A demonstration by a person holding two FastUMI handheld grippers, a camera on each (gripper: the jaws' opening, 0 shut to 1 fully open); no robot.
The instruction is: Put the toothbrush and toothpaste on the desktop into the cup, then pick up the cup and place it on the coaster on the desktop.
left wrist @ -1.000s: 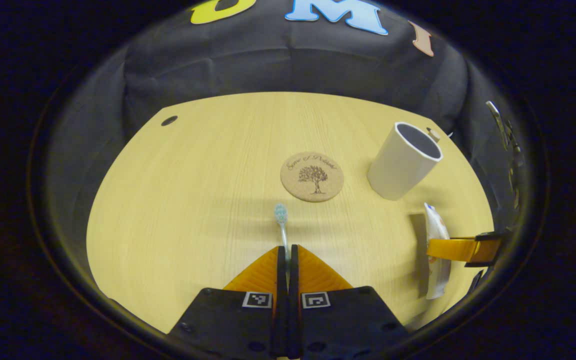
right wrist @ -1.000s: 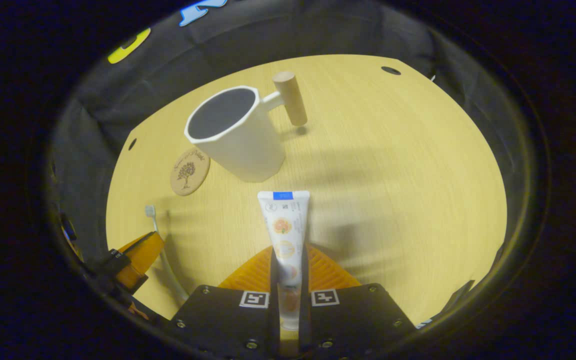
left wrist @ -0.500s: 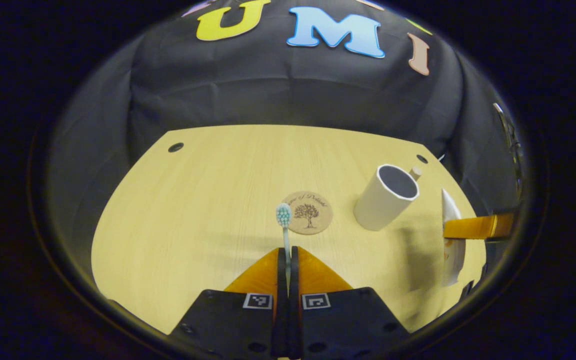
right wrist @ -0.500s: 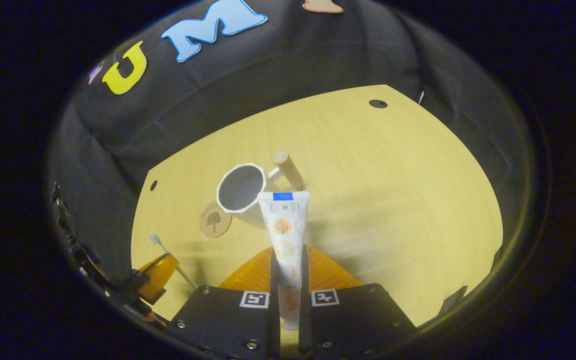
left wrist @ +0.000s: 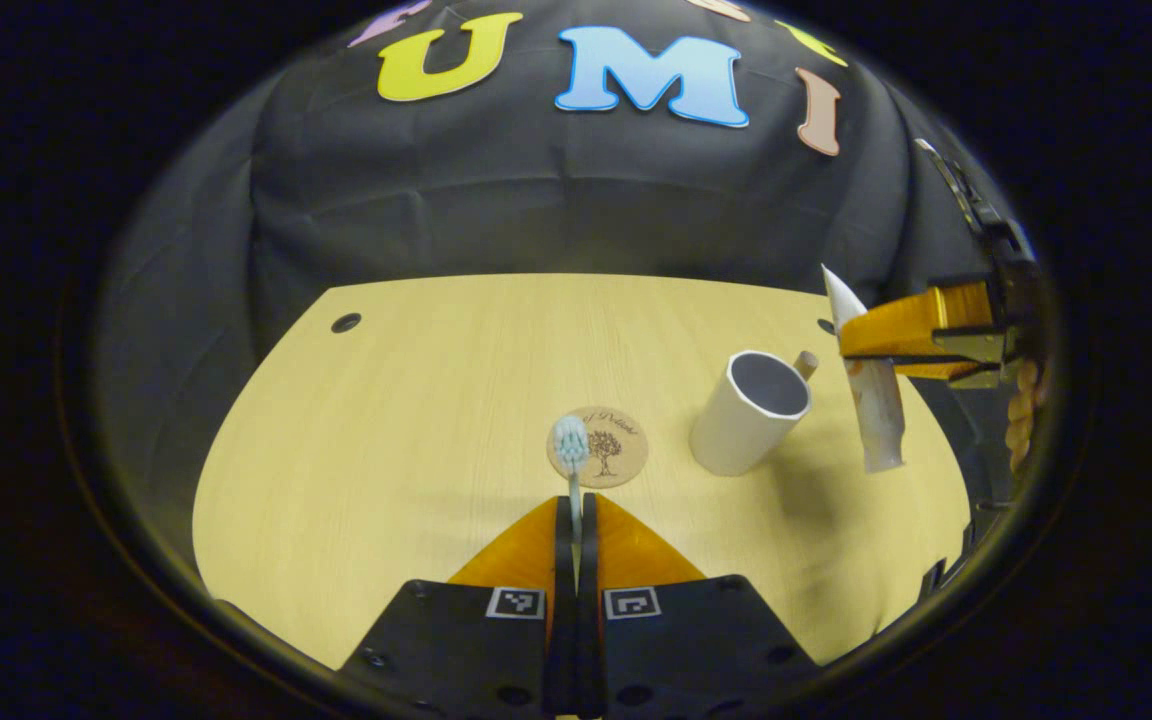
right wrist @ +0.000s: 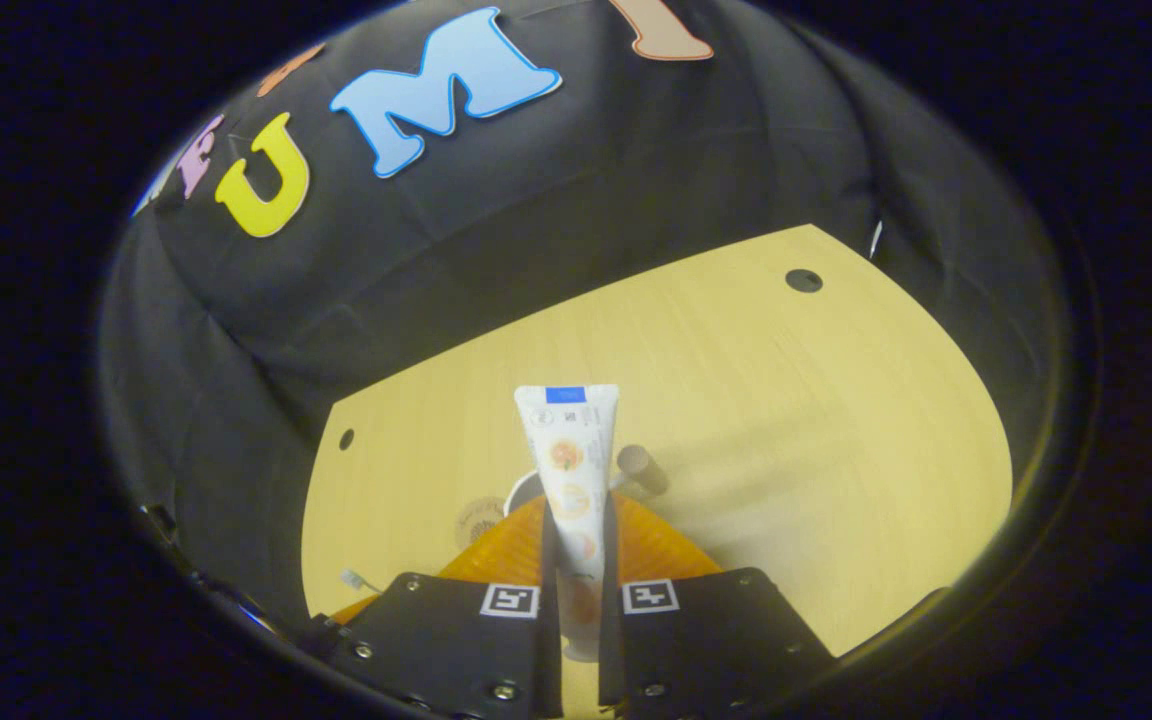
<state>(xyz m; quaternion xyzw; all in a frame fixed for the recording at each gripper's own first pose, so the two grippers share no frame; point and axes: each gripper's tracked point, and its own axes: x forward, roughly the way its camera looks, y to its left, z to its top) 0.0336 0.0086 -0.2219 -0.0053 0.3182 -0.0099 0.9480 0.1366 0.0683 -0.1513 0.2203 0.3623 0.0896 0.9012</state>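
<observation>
**Q:** Taking the cup as the landmark, what lay to its left?

**A:** In the left gripper view, my left gripper [left wrist: 576, 510] sat lowest and farthest left of the cup [left wrist: 748, 412]. Its two fingers were pressed together on the thin stem of the toothbrush [left wrist: 571, 460]. The bristled head stood up beyond the fingertips and, from that camera, overlapped the near edge of the round cork coaster [left wrist: 597, 446]. The coaster lay flat on the pale wooden desktop [left wrist: 386, 420], just left of the cup and apart from it.

**Q:** And the cup itself?

**A:** It was a white cup, upright on the desktop, its mouth open and nothing visible inside. A short wooden handle [left wrist: 806, 363] stuck out on its far right side.

**Q:** What was to the cup's right?

**A:** My right gripper [left wrist: 861, 340] hung above and to the right of the cup, fingers clamped on the toothpaste [left wrist: 871, 400]. The tube hung down, its lower end clear of the rim. In the right gripper view the tube [right wrist: 569, 470] rose between my right gripper's [right wrist: 576, 545] fingers and hid most of the cup [right wrist: 524, 492] behind it.

**Q:** Which step was that?

**A:** I judged it the carry: both items lifted off the desktop, neither in the cup. Next, each needed bringing over the mouth, tipping end-down and releasing, one at a time so my grippers would not collide. The cup stood free, so a knock on its rim might have tipped it.
</observation>
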